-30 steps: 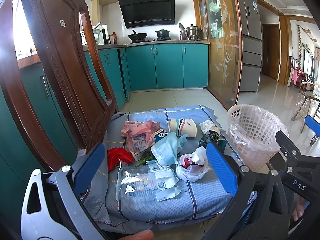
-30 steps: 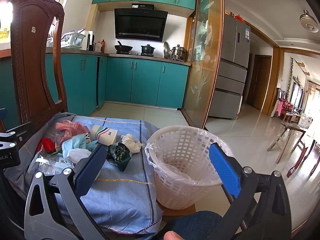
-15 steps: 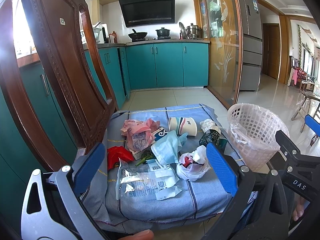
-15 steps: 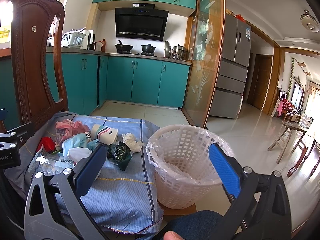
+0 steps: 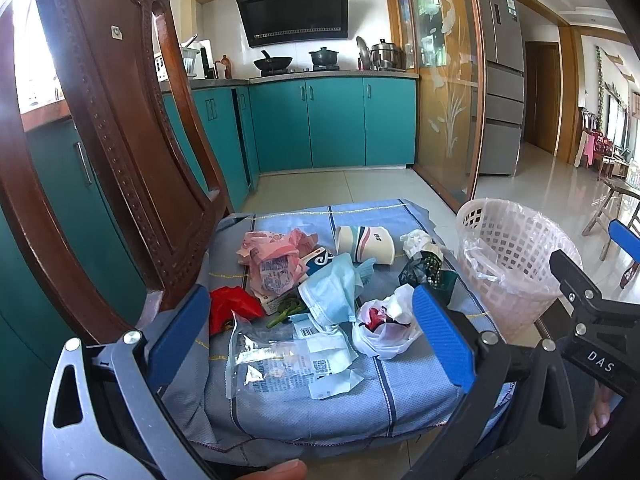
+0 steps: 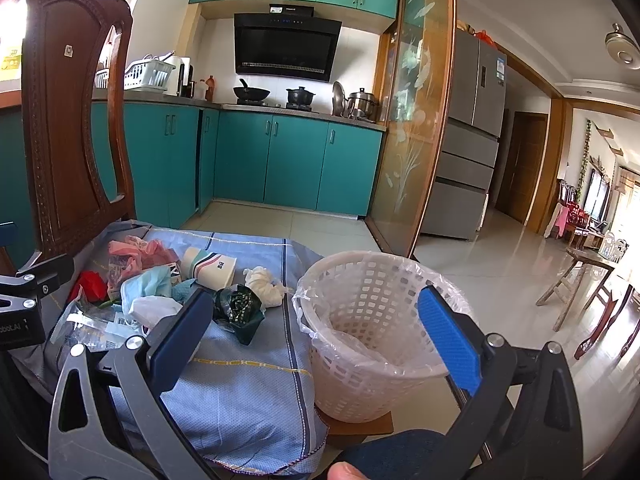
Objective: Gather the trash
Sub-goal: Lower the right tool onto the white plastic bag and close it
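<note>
Standing behind the work area, a carved wooden chair carries a blue striped cloth draped over its seat, and the trash lies scattered on this cloth. A white lattice basket lined with a clear plastic bag stands just beside the cloth on its right side, on a wooden surface; nothing but the liner shows inside it. The left tool hovers over the near edge of the cloth with its blue-padded fingers spread wide and nothing between them. The right tool hovers near the basket, likewise fully spread and holding nothing, with the basket rim showing between its fingers. On the cloth, a clear plastic wrapper with printed labels lies nearest the left tool. A crumpled pink package lies toward the far left of the pile, and a light blue face mask rests just to the right of it. A paper cup with striped print lies on its side at the far edge. A white plastic bag containing something red sits close to the right finger of the left tool. A dark green wrapper lies near the basket, with a crumpled white tissue touching it on the far side. A red scrap lies at the left edge of the pile, beside the chair back.
</note>
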Tool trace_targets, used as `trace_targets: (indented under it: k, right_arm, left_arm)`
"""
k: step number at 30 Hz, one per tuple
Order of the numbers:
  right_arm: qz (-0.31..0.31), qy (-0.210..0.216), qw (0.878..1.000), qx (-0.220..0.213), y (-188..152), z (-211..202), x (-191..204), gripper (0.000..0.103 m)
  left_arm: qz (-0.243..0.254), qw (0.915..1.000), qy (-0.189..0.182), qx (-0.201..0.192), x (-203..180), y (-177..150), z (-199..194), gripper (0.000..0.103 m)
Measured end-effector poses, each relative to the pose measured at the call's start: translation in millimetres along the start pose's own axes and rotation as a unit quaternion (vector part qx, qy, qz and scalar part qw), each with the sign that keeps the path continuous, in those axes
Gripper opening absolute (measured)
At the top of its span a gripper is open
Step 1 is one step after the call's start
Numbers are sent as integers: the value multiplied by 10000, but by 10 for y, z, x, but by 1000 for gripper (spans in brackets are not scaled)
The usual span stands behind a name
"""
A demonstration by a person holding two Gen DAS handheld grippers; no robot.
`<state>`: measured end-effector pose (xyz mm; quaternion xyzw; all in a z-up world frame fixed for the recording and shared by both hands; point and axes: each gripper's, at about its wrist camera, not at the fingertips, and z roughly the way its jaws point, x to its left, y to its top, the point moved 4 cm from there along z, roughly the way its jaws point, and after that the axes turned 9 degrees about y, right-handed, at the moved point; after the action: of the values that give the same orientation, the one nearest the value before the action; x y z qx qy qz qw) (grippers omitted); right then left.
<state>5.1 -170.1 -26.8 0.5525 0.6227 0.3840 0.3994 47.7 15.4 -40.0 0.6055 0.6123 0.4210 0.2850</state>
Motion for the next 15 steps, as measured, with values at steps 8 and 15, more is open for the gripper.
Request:
trace_targets:
  k: [8,15]
  right_arm:
    - [-211,392,9988,220,-45,237,67,100]
    - [-863,1902,9736,924,-97,723,286,61]
  left_arm:
    - [106,9998,-118,72,69,38,154,100]
    - [-103,9986,-153,492,438,24,479,86]
